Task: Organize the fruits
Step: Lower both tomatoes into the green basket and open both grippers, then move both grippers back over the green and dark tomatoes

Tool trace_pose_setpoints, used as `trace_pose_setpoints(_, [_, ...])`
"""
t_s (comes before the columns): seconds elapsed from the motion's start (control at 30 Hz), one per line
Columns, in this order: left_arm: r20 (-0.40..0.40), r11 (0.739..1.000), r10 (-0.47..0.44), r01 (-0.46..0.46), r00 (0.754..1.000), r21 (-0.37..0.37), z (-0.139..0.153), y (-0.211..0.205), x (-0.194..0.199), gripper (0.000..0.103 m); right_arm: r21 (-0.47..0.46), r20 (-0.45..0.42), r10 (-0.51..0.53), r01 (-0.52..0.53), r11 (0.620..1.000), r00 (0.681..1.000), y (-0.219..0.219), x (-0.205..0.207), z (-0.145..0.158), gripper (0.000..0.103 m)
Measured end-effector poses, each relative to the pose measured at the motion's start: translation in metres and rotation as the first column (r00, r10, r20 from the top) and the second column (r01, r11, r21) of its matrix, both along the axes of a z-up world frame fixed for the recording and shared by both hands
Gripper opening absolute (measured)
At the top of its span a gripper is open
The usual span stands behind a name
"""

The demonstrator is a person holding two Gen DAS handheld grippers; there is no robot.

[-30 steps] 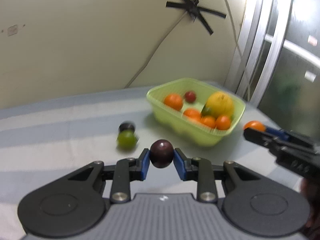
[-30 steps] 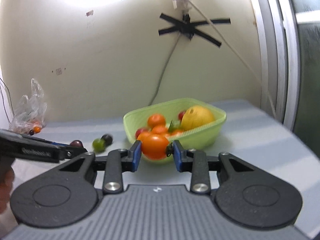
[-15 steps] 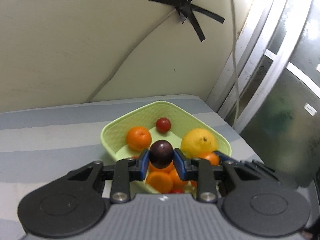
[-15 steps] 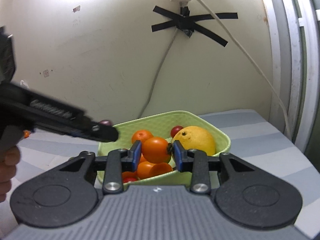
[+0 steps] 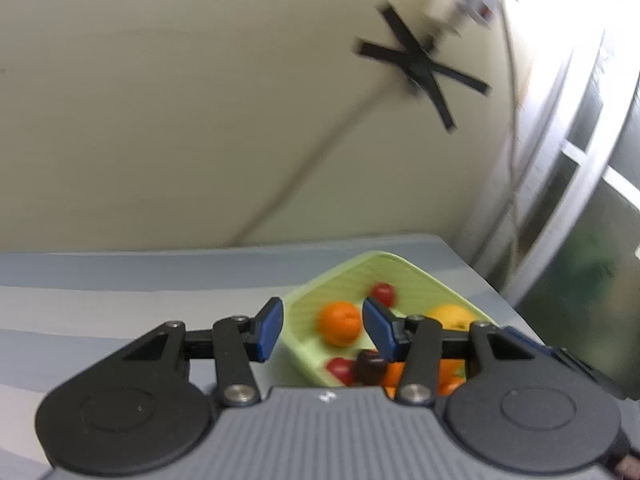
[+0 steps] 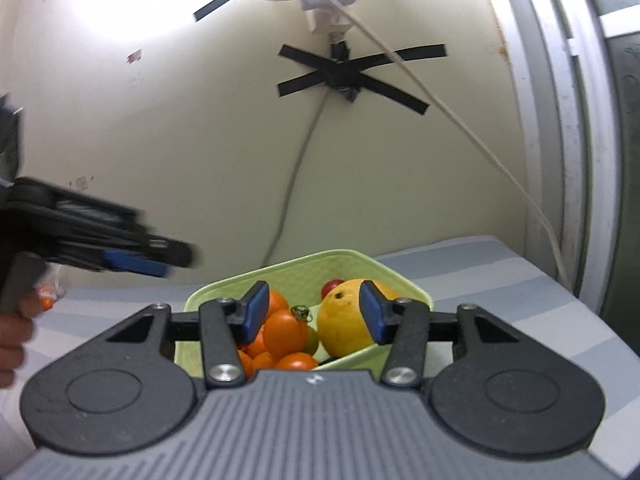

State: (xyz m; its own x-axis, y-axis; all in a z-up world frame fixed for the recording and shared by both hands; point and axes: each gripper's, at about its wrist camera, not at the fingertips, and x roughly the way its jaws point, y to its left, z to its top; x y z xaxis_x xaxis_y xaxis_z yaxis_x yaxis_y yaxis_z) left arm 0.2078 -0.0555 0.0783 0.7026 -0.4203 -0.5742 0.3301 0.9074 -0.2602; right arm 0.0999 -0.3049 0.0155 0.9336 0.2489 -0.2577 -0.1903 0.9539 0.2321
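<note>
- Left wrist view: the left gripper (image 5: 323,328) sits low in the middle of the frame with its blue pads apart. Its jaws have just been opening, and nothing is between them now.
- Just below the right pad, a small dark purple plum-like fruit (image 5: 370,367) is blurred over the pale green plastic basket (image 5: 372,266). I cannot tell if it has landed or is in mid-drop.
- In the basket, lower centre to lower right, lie a round orange citrus fruit (image 5: 339,322), a small red fruit (image 5: 383,293) behind it and a large yellow fruit (image 5: 450,314) further right.
- The basket rests on the grey-striped counter (image 5: 120,280), near its right-hand edge.
- Right wrist view: the right gripper (image 6: 314,318) is also parted and empty. Its jaws have just been opening above the same basket (image 6: 340,258).
- Between and below its pads lies an orange tomato-like fruit with a green stalk (image 6: 286,332), on a heap of smaller orange ones. The big yellow fruit (image 6: 344,320) fills the basket's right side.
- At the left edge, the left gripper (image 6: 154,260) reaches in, blurred, with a hand (image 6: 16,332) on its grip.
- What could go wrong, as I judge it:
  - The heap is high, so a fruit let go on top could roll over the rim and off the counter.
  - Both grippers crowd one basket, so they could knock together when withdrawn.
</note>
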Motion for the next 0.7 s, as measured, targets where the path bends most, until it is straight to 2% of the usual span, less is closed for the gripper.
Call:
trace_pose_setpoints(0.13, [-0.001, 0.998, 0.062, -0.062, 0.998, 0.016, -0.005, 0.042, -0.013, 0.047, 0.02, 0.006, -0.042, 0.042, 0.999, 0.999, -0.007, -0.004, 0.0, 0.052])
trace_pose_setpoints(0.27, [-0.051, 0.996, 0.088, -0.087, 0.995, 0.031, -0.029, 0.068, -0.025, 0.047, 0.041, 0.009, -0.083, 0.083, 0.996, 0.996, -0.011, -0.006, 0.002, 0.052])
trace_pose_setpoints(0.3, [-0.063, 0.996, 0.084, -0.083, 0.994, 0.028, -0.034, 0.07, -0.028, 0.047, 0.052, 0.011, -0.093, 0.092, 0.994, 0.996, -0.011, -0.009, 0.003, 0.052])
trace_pose_setpoints(0.4, [-0.067, 0.997, 0.061, -0.058, 0.996, 0.052, -0.048, 0.061, -0.036, 0.057, 0.077, 0.017, -0.102, 0.1, 0.992, 0.995, -0.008, -0.016, 0.007, 0.052])
trace_pose_setpoints(0.53, [-0.04, 0.993, 0.025, -0.021, 0.999, 0.113, -0.057, 0.035, -0.039, 0.057, 0.062, 0.016, -0.055, 0.054, 0.997, 0.998, 0.012, -0.027, 0.011, 0.052])
trace_pose_setpoints(0.6, [-0.021, 0.988, 0.019, -0.016, 1.0, 0.152, -0.062, 0.024, -0.037, 0.053, 0.062, 0.009, -0.012, 0.012, 0.998, 1.0, 0.026, -0.032, 0.011, 0.052])
trace_pose_setpoints(0.7, [-0.021, 0.983, 0.024, -0.02, 1.0, 0.18, -0.069, 0.023, -0.034, 0.033, 0.043, -0.006, 0.053, -0.053, 0.998, 0.999, 0.049, -0.034, 0.014, 0.052])
